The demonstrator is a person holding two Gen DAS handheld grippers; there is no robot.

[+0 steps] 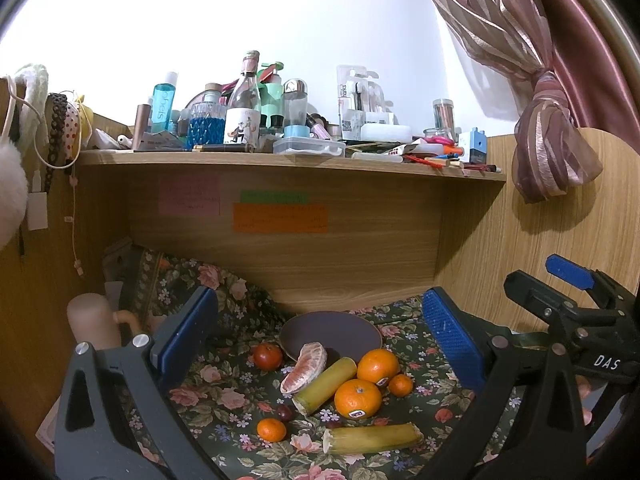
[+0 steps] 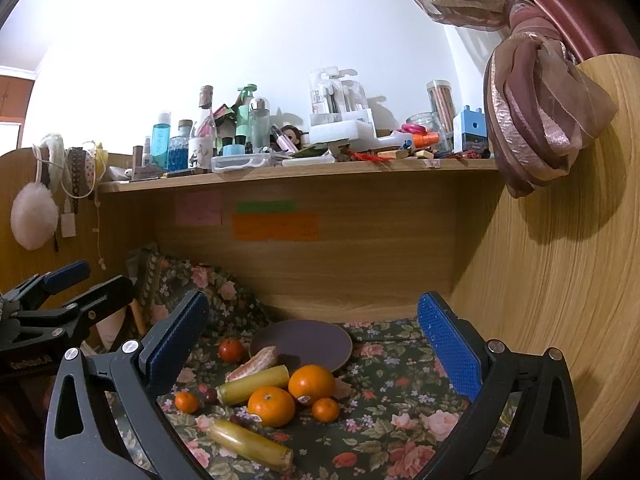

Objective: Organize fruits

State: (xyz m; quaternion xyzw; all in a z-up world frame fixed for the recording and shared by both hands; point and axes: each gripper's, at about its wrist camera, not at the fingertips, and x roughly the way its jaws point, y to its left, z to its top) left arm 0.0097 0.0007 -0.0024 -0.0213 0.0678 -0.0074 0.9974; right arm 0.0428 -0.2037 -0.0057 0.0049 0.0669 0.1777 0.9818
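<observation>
Both claws hang wide apart and empty over the bench: the left claw [image 1: 320, 344] and the right claw [image 2: 316, 344], each released. Nearest the front edge lies a yellow-green cane piece [image 1: 374, 438], with a small mandarin [image 1: 271, 429] to its left. Behind them two big oranges [image 1: 358, 398] [image 1: 378, 366] touch, a second cane piece [image 1: 325, 386] leaning beside them. A peeled citrus half [image 1: 304, 366] rests against the rim of the dark plate [image 1: 332, 330] near the bench's back edge. All sits on a floral cloth [image 1: 224, 396].
</observation>
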